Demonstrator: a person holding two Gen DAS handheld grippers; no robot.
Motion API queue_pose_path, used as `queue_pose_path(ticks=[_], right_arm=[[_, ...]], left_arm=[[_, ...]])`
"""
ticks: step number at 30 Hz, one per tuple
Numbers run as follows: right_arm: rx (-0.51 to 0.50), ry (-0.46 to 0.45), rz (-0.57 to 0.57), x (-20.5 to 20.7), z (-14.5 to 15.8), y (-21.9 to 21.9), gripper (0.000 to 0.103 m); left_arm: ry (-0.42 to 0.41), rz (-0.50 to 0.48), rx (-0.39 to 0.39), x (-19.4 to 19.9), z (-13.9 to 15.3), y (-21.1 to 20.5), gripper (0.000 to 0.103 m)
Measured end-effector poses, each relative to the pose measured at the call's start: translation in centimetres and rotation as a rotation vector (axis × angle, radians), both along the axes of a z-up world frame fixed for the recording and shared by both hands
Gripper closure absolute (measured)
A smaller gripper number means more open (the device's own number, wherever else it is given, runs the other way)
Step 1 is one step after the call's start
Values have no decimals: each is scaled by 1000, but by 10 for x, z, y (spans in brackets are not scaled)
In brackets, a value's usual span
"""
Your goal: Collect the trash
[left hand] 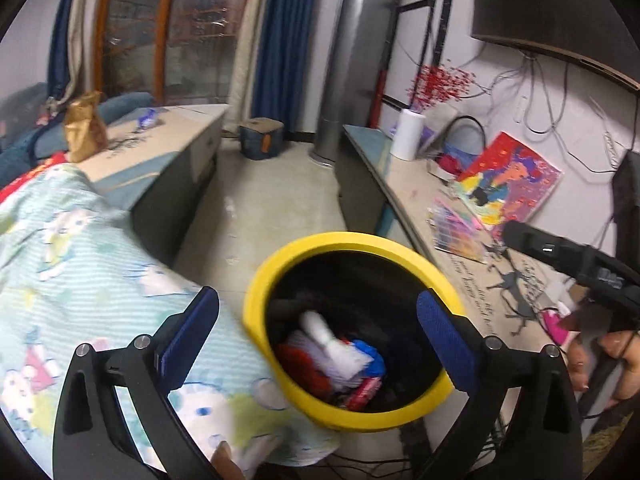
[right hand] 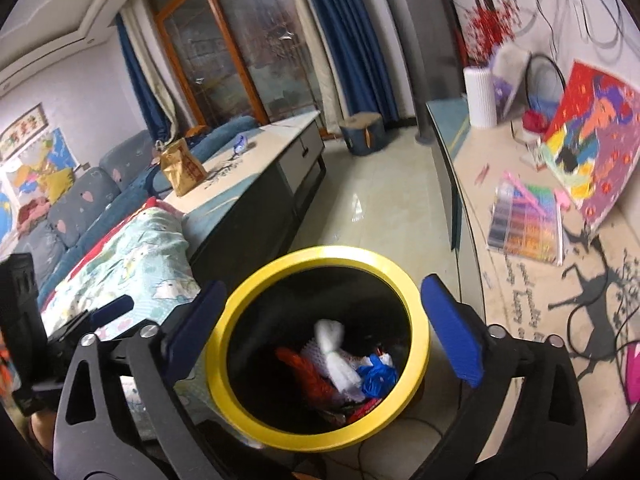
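A black bin with a yellow rim [left hand: 256,288] stands on the floor below both grippers; it also shows in the right wrist view [right hand: 224,328]. Inside lie a white crumpled wrapper [left hand: 336,348], red trash [left hand: 304,368] and blue trash [left hand: 370,354]; the right wrist view shows the same white wrapper [right hand: 332,344]. My left gripper [left hand: 320,320] is open and empty above the bin. My right gripper [right hand: 324,312] is open and empty above the bin. A gold paper bag [right hand: 182,168] and a blue wrapper [right hand: 240,144] sit on the low table [right hand: 256,176].
A patterned blanket [left hand: 68,264] lies at the left beside the bin. A long counter [right hand: 516,280] at the right holds a paper roll [right hand: 480,96], a colourful painting [right hand: 588,140] and a bead box [right hand: 528,220]. A stool [right hand: 362,132] stands on the far floor.
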State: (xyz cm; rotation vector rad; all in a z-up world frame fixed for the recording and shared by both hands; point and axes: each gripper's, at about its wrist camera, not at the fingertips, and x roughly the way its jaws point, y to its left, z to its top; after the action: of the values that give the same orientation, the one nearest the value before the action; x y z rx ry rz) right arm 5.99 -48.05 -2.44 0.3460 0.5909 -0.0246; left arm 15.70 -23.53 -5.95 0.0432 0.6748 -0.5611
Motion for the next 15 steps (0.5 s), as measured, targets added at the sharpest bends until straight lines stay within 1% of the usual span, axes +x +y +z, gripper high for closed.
queue_pose_path(ticks=[5, 11, 15], right_arm=[[-37, -21, 25, -10, 13, 19, 11], [-98, -41, 73, -20, 26, 51, 11], [-76, -47, 54, -26, 29, 70, 11]], left_arm=[[-16, 88, -14, -2, 14, 30, 7], [-45, 201, -8, -12, 30, 70, 7], [-74, 277, -2, -22, 40, 102, 7]])
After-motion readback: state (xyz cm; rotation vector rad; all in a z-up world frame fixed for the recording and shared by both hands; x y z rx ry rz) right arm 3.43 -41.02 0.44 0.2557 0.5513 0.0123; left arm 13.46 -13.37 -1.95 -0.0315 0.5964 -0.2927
